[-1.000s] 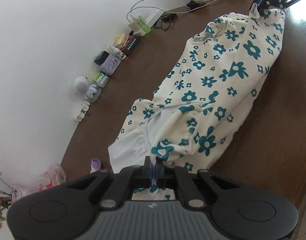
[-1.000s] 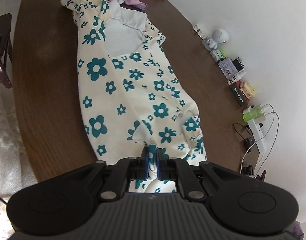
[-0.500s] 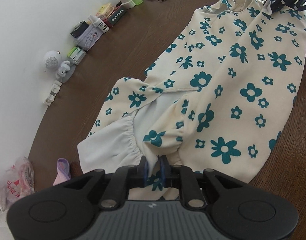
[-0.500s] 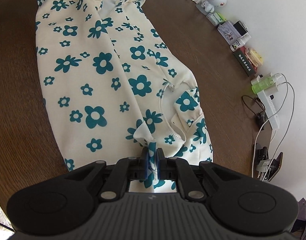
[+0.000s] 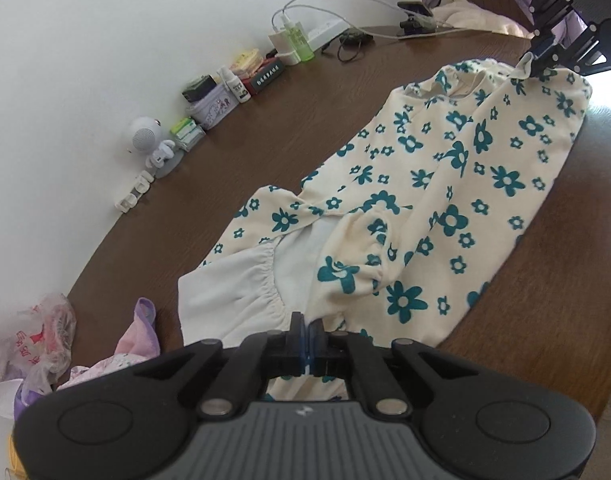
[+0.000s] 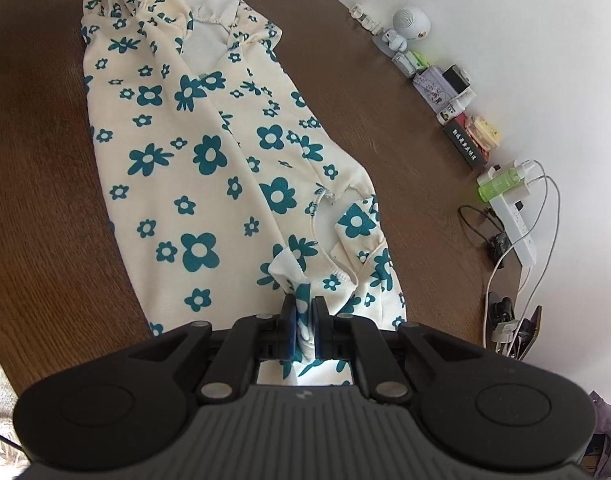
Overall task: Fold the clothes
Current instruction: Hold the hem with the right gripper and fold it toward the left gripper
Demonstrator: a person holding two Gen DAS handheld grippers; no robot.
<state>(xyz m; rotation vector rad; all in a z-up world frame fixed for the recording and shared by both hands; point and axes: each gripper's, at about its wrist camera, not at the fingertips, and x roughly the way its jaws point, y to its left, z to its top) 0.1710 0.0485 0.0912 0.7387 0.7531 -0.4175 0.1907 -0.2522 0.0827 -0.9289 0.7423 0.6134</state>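
While cream garment with teal flower print (image 5: 445, 184) lies stretched lengthwise on brown wooden table (image 5: 265, 128), both tongs pinch opposite ends. Left tongs (image 5: 306, 334): closing, clamped on fabric edge beside white elastic waistband (image 5: 241, 280). Right tongs (image 6: 304, 322): clenched on bunched fabric at other end. Likely reason: holding both ends taut keeps long fold edge straight. Garment sits mid-table, apart from clutter of small bottles and boxes (image 6: 453, 108) along wall-side edge. Pink-purple clothes pile (image 5: 133, 340) near left end.
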